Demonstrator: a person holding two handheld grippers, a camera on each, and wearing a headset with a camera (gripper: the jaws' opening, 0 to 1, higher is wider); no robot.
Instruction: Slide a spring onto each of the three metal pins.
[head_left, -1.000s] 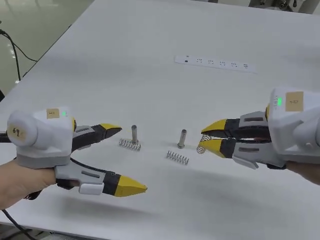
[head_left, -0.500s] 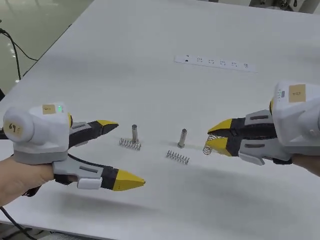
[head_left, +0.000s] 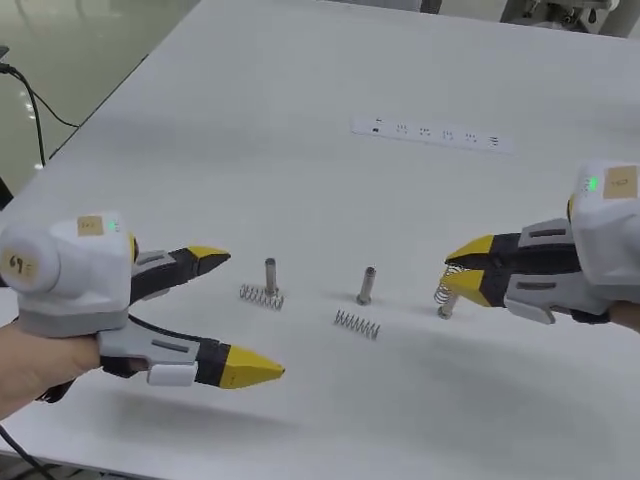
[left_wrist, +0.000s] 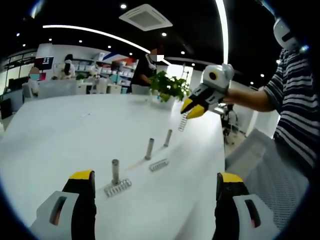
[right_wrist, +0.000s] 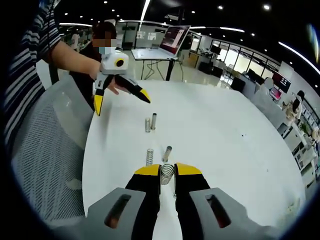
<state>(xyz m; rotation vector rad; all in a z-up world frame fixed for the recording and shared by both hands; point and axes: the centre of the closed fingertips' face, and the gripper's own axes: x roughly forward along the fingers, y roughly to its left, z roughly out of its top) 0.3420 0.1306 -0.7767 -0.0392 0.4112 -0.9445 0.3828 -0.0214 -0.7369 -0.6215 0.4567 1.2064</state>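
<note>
Springs and pins share a wide, matte white counter (head_left: 300, 100), bare apart from a flat white power strip (head_left: 430, 133) well behind them.

The left gripper (head_left: 255, 314) hovers low near one end of the row, its yellow-tipped fingers spread wide and grasping nothing. The right gripper (head_left: 452, 272) is at the other end, fingers clenched on a spring.

Three short, smooth metal pins stand upright in a line. One pin (head_left: 270, 273) is nearest the left gripper, another is the middle pin (head_left: 367, 284), and the last pin (head_left: 446, 308) sits directly under the right fingers.

Two thin wire coil springs lie on their sides, one spring (head_left: 261, 294) touching or just beside the base of the first pin, the other spring (head_left: 356, 324) just in front of the middle pin. The held spring (head_left: 443, 293) hangs close to upright from the right fingers, tilted a little, its free lower end just at the top of the last pin. Whether it has begun to slip over the tip I cannot tell.

My judgement is that the coming move turns on bringing the coil's long axis in line with that pin, then lowering; the right gripper is plainly the nearer one.
</note>
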